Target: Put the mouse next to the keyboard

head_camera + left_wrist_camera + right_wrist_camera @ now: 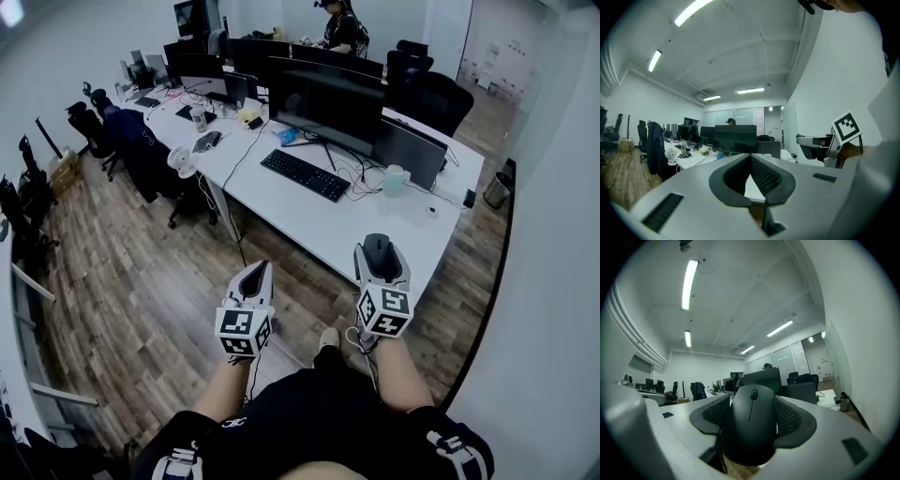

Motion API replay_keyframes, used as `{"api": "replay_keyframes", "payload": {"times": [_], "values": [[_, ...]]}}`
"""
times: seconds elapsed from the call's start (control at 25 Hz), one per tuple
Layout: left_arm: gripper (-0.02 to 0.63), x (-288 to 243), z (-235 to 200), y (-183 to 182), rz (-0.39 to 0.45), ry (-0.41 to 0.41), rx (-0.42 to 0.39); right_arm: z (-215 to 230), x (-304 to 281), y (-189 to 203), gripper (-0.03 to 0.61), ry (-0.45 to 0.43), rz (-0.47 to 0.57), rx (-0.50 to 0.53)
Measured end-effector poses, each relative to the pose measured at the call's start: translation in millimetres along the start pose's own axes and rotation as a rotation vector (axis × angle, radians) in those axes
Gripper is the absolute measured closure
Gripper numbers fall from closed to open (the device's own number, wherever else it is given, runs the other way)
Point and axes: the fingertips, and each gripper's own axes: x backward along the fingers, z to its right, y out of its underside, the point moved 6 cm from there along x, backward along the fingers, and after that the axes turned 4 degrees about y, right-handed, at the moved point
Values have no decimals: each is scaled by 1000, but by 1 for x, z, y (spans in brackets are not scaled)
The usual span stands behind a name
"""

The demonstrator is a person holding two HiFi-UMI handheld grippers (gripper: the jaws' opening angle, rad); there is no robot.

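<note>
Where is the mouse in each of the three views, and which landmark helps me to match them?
Head view: lower centre-right, the mouse is held between the jaws of the right gripper.
Left gripper view: the mouse cannot be made out; only that gripper shows at the right.
Right gripper view: bottom centre, large, clamped between the jaws.
Shared landmark: the big dark monitor, seen in all three.

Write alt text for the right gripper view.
A black mouse sits clamped between the two jaws of the right claw, filling the foreground. Behind it lies an open office with dark monitors and strip ceiling lights.
</note>
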Motion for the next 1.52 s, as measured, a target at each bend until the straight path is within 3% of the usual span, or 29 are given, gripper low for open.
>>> {"api": "replay_keyframes", "payload": {"times": [0.32,0.56,0.88,1.2,1.52], "values": [[601,-129,-43,-28,-27,-21,-38,36,-140,-17,261,-12,-5,-23],[601,-239,-71,-43,-43,-17,-11,72,-244,-24,261,-18,-27,-31],[601,-341,-87,-48,-52,0,-2,105,-335,-26,261,-22,-65,-26],[601,-422,-93,-37,-97,114,-1,130,-378,-5,259,52,-123,-37],[601,-496,-111,-35,-116,299,-33,148,-416,26,258,234,-182,-62]]}}
